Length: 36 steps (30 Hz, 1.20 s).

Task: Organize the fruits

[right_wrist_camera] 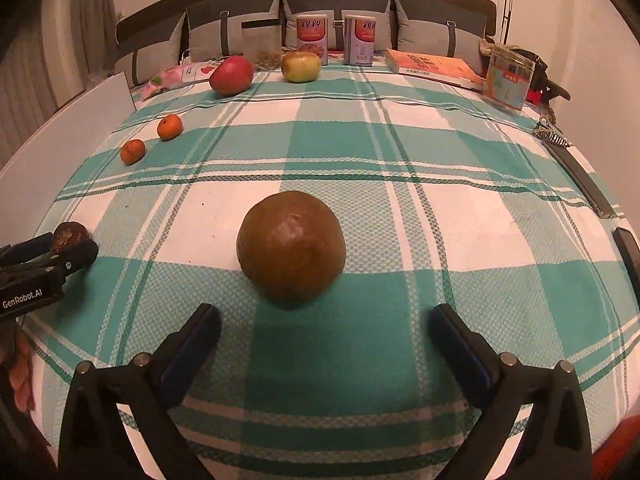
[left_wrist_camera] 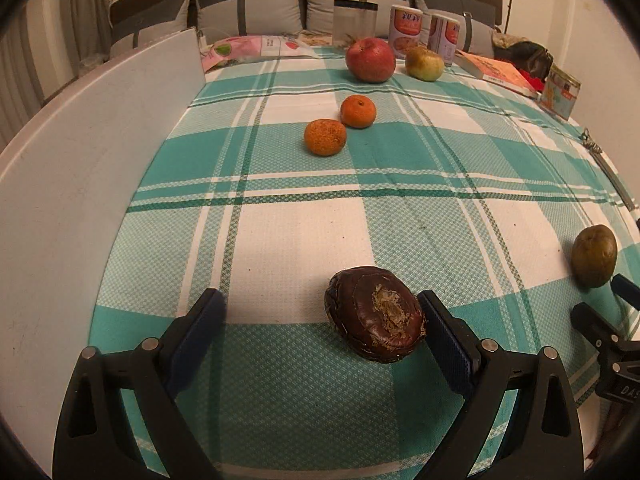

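My left gripper (left_wrist_camera: pixel 322 314) is open; a dark brown wrinkled fruit (left_wrist_camera: pixel 374 314) lies on the cloth between its fingers, close against the right finger (left_wrist_camera: pixel 448 344). My right gripper (right_wrist_camera: pixel 326 326) is open and empty, just behind a round brown fruit (right_wrist_camera: pixel 291 246), which also shows at the right in the left wrist view (left_wrist_camera: pixel 594 255). Two small oranges (left_wrist_camera: pixel 325 137) (left_wrist_camera: pixel 358 111) sit mid-table. A red apple (left_wrist_camera: pixel 370 59) and a green-yellow apple (left_wrist_camera: pixel 424 63) sit at the far edge.
A green-and-white plaid cloth (left_wrist_camera: pixel 304 240) covers the table. A white board (left_wrist_camera: pixel 100 128) stands along the left. Two cans (right_wrist_camera: pixel 312 38), a clear jar (left_wrist_camera: pixel 354 20), a book (right_wrist_camera: pixel 434 66), a printed container (right_wrist_camera: pixel 508 80) and a snack bag (left_wrist_camera: pixel 248 48) line the back.
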Each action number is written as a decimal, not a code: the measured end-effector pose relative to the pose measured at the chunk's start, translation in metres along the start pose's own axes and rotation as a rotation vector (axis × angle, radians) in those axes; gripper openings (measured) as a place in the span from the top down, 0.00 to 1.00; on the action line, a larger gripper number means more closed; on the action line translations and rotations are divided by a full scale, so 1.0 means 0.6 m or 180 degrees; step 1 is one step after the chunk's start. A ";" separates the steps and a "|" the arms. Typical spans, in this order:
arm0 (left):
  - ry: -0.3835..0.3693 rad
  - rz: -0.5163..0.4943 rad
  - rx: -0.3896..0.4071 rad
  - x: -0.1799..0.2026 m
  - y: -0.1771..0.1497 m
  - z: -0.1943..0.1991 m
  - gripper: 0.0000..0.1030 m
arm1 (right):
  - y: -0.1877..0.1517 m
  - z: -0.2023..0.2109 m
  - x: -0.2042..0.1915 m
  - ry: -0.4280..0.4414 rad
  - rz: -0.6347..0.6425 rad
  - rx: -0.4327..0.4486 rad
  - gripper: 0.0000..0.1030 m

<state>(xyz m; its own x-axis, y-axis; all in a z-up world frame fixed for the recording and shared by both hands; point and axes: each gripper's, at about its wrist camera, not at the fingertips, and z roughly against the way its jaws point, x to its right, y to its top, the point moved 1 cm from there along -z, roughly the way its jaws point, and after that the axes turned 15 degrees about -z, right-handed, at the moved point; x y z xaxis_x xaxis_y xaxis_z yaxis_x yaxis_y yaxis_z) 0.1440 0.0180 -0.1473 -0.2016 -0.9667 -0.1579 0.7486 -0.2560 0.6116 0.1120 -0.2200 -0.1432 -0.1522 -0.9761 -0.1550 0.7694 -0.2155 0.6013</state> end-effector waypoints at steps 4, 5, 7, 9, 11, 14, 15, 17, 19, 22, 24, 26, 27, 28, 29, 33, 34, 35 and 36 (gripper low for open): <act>-0.0001 0.0001 0.0001 0.000 0.000 0.000 0.06 | -0.001 0.001 0.001 0.0000 0.0003 0.0015 0.00; -0.0001 0.0001 0.0001 0.000 0.001 0.000 0.06 | -0.001 0.001 0.001 0.0000 0.0003 0.0017 0.00; -0.0001 0.0001 0.0001 -0.001 0.001 0.001 0.06 | -0.001 0.001 0.001 0.0001 0.0003 0.0021 0.00; -0.0001 0.0001 0.0001 -0.001 0.001 0.001 0.06 | -0.001 0.002 0.002 0.0000 0.0002 0.0023 0.00; 0.0000 0.0002 0.0002 -0.002 0.001 0.001 0.06 | -0.001 0.002 0.003 0.0000 0.0001 0.0024 0.00; 0.0001 -0.0001 -0.0001 0.000 0.000 0.000 0.06 | -0.001 0.003 0.004 0.0001 0.0000 0.0025 0.00; 0.0001 0.0000 0.0000 0.000 -0.001 0.000 0.06 | -0.001 0.003 0.004 0.0002 -0.0001 0.0024 0.00; 0.0001 -0.0001 -0.0001 0.000 0.000 0.000 0.06 | -0.001 0.003 0.005 0.0003 -0.0001 0.0024 0.00; 0.0003 -0.0001 -0.0002 0.000 0.000 0.000 0.06 | -0.002 0.004 0.006 0.0003 -0.0001 0.0023 0.00; 0.0005 -0.0001 -0.0003 0.000 0.000 0.001 0.06 | -0.002 0.004 0.007 0.0003 -0.0001 0.0024 0.00; 0.0007 -0.0002 -0.0003 -0.001 0.001 0.001 0.06 | -0.002 0.005 0.008 0.0004 -0.0002 0.0023 0.00; 0.0007 -0.0001 -0.0004 -0.001 0.001 0.001 0.06 | -0.002 0.005 0.008 0.0004 -0.0002 0.0023 0.00; 0.0006 -0.0001 -0.0003 -0.001 0.001 0.000 0.06 | -0.003 0.003 0.003 0.0004 0.0000 0.0023 0.00; 0.0007 -0.0001 -0.0003 -0.001 0.001 0.000 0.06 | -0.003 0.003 0.003 0.0004 0.0000 0.0023 0.00; 0.0007 -0.0001 -0.0003 -0.001 0.001 0.000 0.06 | -0.003 0.003 0.003 0.0003 0.0000 0.0024 0.00; 0.0007 -0.0001 -0.0003 -0.001 0.001 0.000 0.06 | -0.003 0.003 0.002 0.0004 0.0000 0.0023 0.00; 0.0007 -0.0001 -0.0003 -0.001 0.001 0.000 0.06 | -0.003 0.003 0.002 0.0004 0.0000 0.0023 0.00; 0.0007 -0.0001 -0.0003 -0.001 0.001 0.000 0.06 | -0.003 0.003 0.002 0.0004 0.0000 0.0023 0.00; 0.0007 -0.0001 -0.0003 -0.001 0.001 0.000 0.06 | -0.002 0.002 0.002 0.0005 0.0000 0.0023 0.00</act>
<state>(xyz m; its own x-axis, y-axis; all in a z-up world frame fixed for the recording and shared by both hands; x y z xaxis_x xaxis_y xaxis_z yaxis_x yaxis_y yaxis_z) 0.1445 0.0185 -0.1467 -0.2005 -0.9666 -0.1597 0.7491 -0.2564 0.6109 0.1099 -0.2207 -0.1432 -0.1512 -0.9761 -0.1560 0.7649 -0.2155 0.6071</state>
